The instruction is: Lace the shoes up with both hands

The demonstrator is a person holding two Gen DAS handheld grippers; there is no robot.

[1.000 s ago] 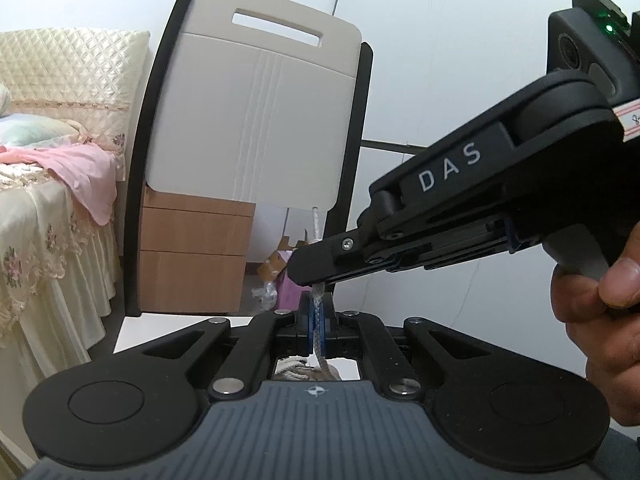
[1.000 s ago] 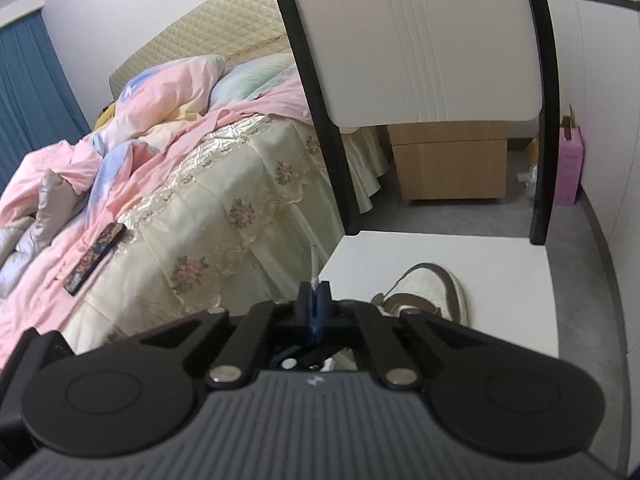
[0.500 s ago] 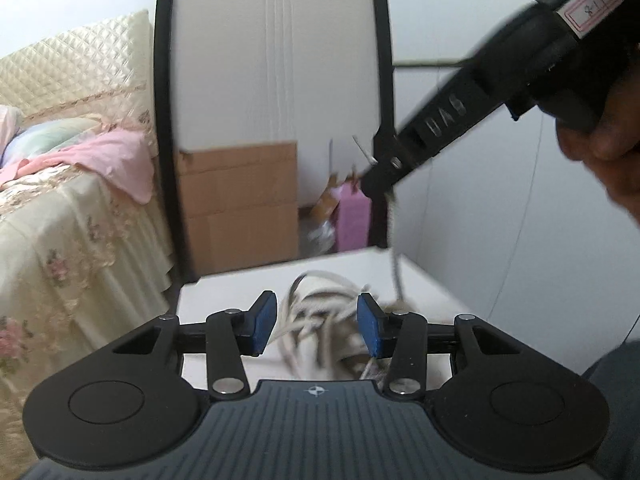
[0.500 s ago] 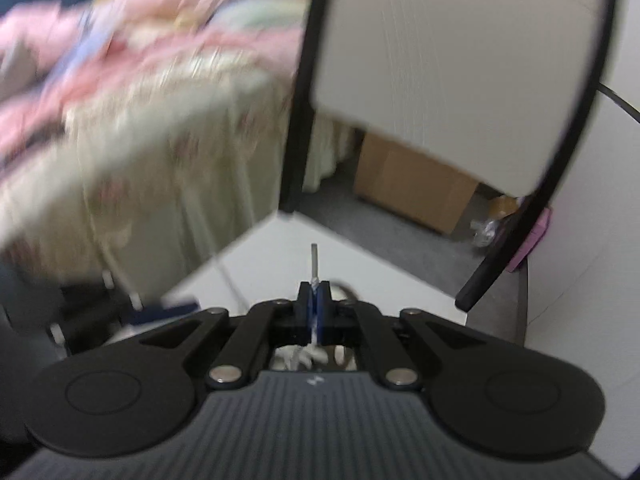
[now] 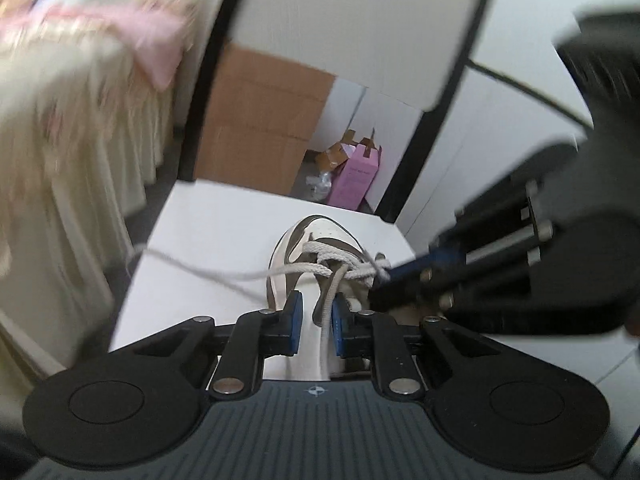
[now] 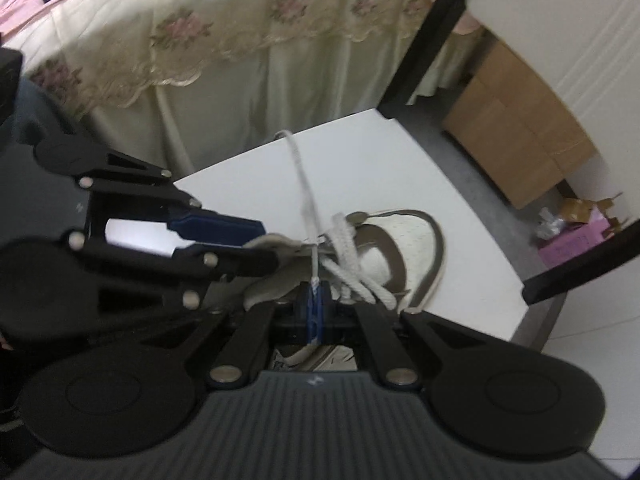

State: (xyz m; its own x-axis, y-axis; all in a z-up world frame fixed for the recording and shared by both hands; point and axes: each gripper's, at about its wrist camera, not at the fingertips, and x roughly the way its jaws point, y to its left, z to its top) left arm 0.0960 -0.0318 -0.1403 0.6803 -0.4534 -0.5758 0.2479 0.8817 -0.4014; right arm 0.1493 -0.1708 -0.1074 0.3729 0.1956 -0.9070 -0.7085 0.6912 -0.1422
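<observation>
Resting on white seat (image 6: 452,184): shoe (image 6: 404,248); bed (image 6: 208,32) beside.

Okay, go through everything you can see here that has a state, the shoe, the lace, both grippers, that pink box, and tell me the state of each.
Shoe: on the white table, partly laced, not tied.
Lace: loose, one end pinched, one strand between the left jaws.
Right gripper: jaws shut on the lace end.
Left gripper: jaws narrowly apart, just been closing, not yet pressing the strand.
Pink box: on the floor, top flaps open.
</observation>
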